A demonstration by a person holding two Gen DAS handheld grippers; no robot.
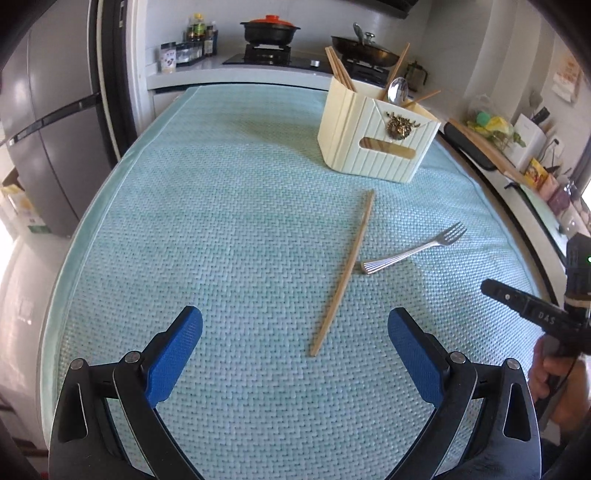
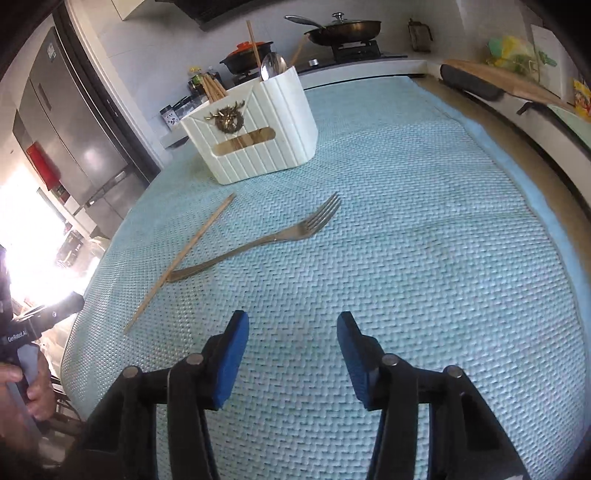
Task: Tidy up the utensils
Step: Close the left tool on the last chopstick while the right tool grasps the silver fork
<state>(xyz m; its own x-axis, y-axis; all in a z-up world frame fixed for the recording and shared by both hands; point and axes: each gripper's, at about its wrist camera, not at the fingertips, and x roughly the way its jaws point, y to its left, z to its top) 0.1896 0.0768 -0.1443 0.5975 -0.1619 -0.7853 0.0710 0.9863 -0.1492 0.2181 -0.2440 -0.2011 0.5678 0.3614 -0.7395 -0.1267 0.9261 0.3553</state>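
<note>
A single wooden chopstick (image 1: 343,273) (image 2: 181,258) lies on the woven teal mat (image 1: 221,221) (image 2: 406,221). A silver fork (image 1: 413,249) (image 2: 266,240) lies beside it, its handle end touching the chopstick. Behind them stands a cream utensil holder (image 1: 373,136) (image 2: 255,129) with chopsticks and a spoon (image 1: 398,90) (image 2: 272,66) upright inside. My left gripper (image 1: 295,332) hovers open and wide, empty, just short of the chopstick's near end. My right gripper (image 2: 293,332) is open, half spread, empty, nearer than the fork. In the left wrist view the right gripper's black body (image 1: 532,314) shows at the right edge.
A stove counter with a red-lidded pot (image 1: 271,27) and a pan (image 2: 343,27) runs behind the table. A grey fridge (image 1: 48,129) stands at the left. A wooden board (image 1: 487,151) and clutter line the right side. A person's hand (image 2: 26,387) holds the left tool.
</note>
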